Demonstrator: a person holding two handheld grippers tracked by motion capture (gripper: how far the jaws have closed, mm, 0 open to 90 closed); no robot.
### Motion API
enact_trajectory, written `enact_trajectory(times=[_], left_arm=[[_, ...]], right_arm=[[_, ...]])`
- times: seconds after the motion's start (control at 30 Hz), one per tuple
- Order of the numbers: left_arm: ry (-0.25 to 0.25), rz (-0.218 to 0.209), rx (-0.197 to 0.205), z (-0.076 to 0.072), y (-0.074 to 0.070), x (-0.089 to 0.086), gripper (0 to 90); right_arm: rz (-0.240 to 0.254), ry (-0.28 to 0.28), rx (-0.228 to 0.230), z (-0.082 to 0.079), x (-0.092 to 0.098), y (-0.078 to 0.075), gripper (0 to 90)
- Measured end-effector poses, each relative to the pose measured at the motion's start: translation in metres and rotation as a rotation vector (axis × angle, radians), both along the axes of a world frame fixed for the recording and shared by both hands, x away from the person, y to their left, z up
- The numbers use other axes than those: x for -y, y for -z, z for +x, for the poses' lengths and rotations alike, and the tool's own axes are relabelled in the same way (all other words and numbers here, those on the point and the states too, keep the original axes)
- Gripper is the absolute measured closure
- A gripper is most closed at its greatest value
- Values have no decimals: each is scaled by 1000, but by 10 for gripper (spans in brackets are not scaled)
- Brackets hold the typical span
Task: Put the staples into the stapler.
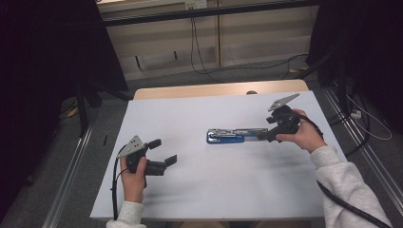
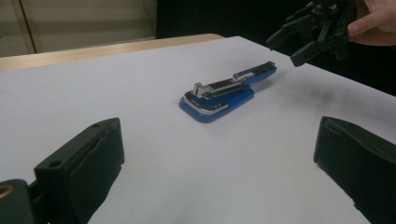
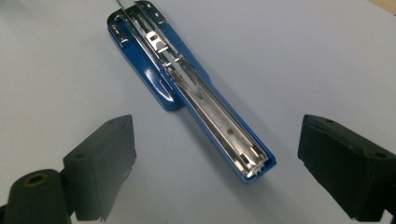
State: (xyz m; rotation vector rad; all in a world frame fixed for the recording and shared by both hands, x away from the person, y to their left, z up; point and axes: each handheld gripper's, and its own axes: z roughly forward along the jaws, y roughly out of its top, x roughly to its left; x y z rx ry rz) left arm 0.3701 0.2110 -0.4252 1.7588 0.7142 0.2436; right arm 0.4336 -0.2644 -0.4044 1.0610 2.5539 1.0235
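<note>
Left gripper (image 1: 163, 152) sits at the table's near left, jaws wide apart, holding nothing. Mid-table, a blue stapler (image 1: 233, 135) lies flat on the white table (image 1: 199, 190), opened out, long axis running left to right. Right gripper (image 1: 264, 136) hovers just beside its right end, jaws spread, empty.

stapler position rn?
In the high view the blue stapler lies flat on the white table, right of centre, its end just by the open right hand-held gripper; the left hand-held gripper is well away.

One stapler (image 1: 231, 136) (blue); two tongs
</note>
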Motion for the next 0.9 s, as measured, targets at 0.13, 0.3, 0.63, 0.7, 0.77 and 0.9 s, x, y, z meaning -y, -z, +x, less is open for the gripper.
enact_trajectory(times=[0.13,0.3,0.63,0.7,0.77,0.9], left_arm=[[12,11,-23,4,2,7,18],[44,20,-36,10,3,20,26],[8,66,-53,25,8,41,31],[14,79,-55,29,8,45,30],[3,84,-59,32,7,49,31],[13,70,-49,37,8,57,34]], right_arm=[[25,47,17,-7,11,2,105],[34,93,41,-14,19,7,106],[54,156,47,-24,30,16,106],[53,172,48,-24,32,17,106],[53,175,51,-24,33,19,103],[38,173,47,-26,34,21,100]])
